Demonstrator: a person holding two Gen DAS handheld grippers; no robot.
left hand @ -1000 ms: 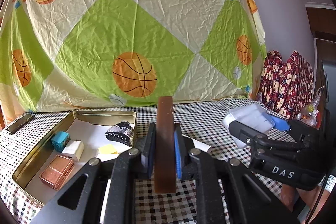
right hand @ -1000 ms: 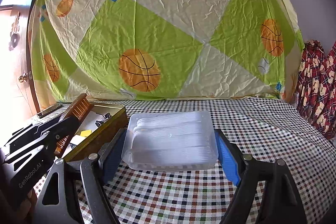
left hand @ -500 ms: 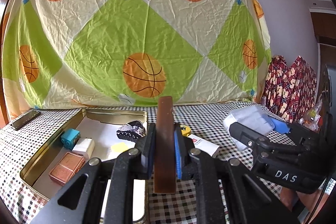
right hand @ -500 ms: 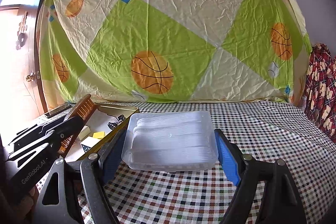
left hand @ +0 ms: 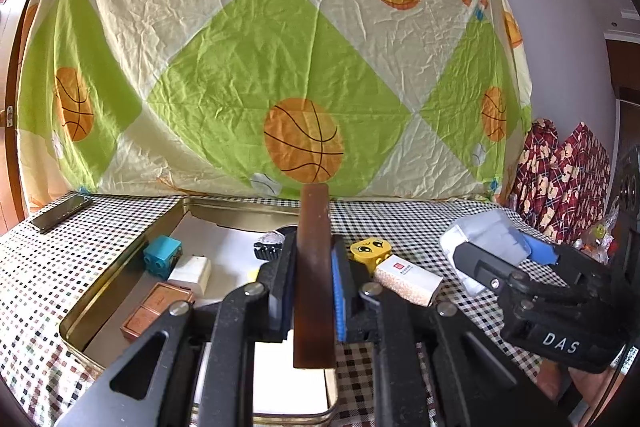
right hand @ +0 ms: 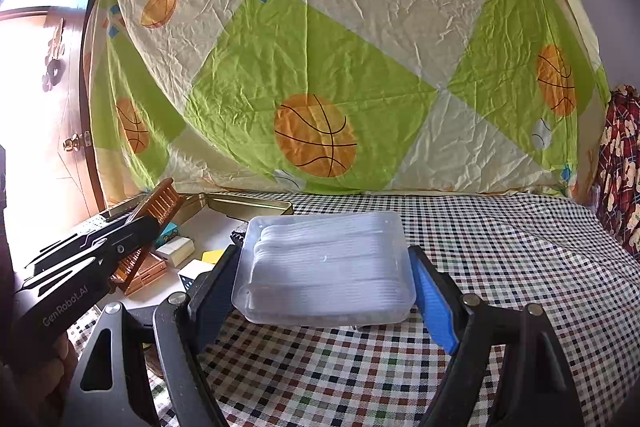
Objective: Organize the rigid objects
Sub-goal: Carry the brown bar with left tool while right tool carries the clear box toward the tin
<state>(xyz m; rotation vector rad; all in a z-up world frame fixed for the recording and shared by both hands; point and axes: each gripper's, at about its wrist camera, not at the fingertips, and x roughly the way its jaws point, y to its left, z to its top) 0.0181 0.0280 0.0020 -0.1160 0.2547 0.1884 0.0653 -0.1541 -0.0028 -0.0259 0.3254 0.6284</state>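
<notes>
Now the left gripper [left hand: 314,279] clamps a brown comb [left hand: 314,267] on edge, long axis running away from the camera, above the tin [left hand: 120,267] at lower left. Right gripper [right hand: 326,281] grips a clear box [right hand: 326,267] further right.

This is a home. A basketball-print bedsheet [left hand: 280,67] hangs as a backdrop behind a counter [right hand: 500,247] under a checked cloth, beside a wooden door [right hand: 60,107] (brass knob) and patterned red bedding [left hand: 560,179] stacked aside.
</notes>
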